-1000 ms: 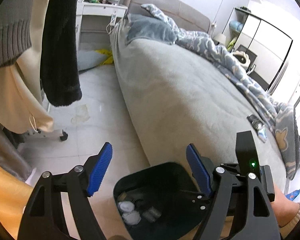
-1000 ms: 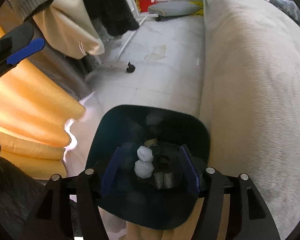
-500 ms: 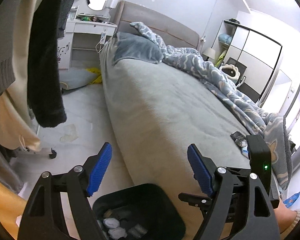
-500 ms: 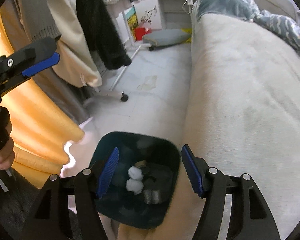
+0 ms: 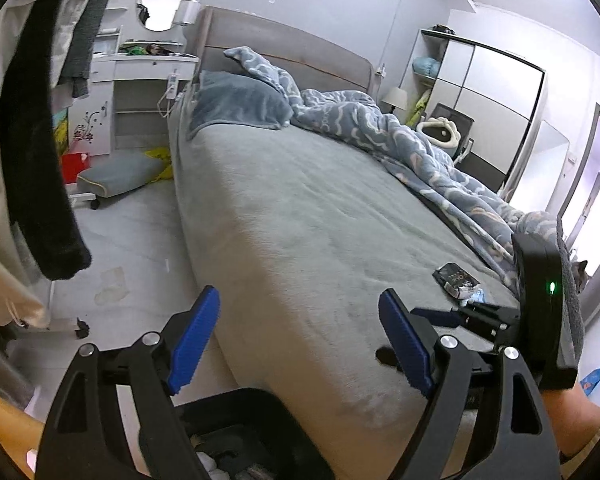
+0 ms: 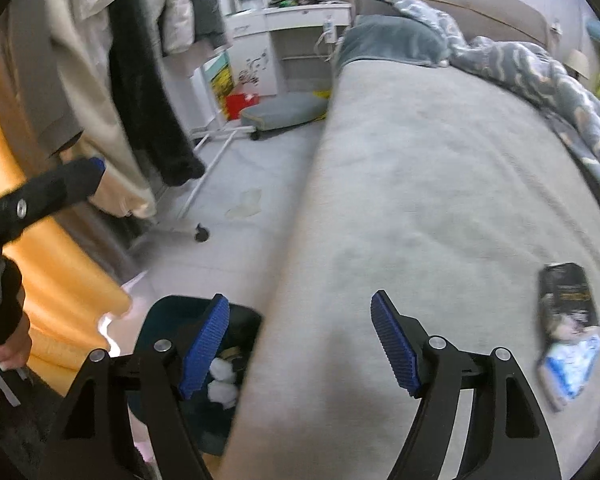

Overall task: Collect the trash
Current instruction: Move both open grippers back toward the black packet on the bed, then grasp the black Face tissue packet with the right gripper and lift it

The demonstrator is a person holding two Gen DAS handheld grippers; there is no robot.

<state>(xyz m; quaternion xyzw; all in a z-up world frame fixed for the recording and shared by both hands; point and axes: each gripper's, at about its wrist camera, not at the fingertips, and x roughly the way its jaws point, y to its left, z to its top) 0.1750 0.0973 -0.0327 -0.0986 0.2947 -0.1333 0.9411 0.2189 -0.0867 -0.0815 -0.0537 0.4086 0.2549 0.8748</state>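
Grey bed (image 5: 300,216) mid-room, blue patterned duvet (image 5: 400,136) bunched on its far side. Clothes (image 6: 112,80) hang on a rack at left – grey cushion (image 5: 116,170) on the floor near white vanity (image 5: 140,80).

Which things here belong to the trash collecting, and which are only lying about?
Belong to the job:
- dark wrapper on the bed
- blue-white packet beside it
- bin on the floor, with white wads inside
- flat scrap on the floor, possibly trash
- left gripper and right gripper, both open and empty

Just lying about:
- blanket
- pillow
- floor cushion
- hanging clothes
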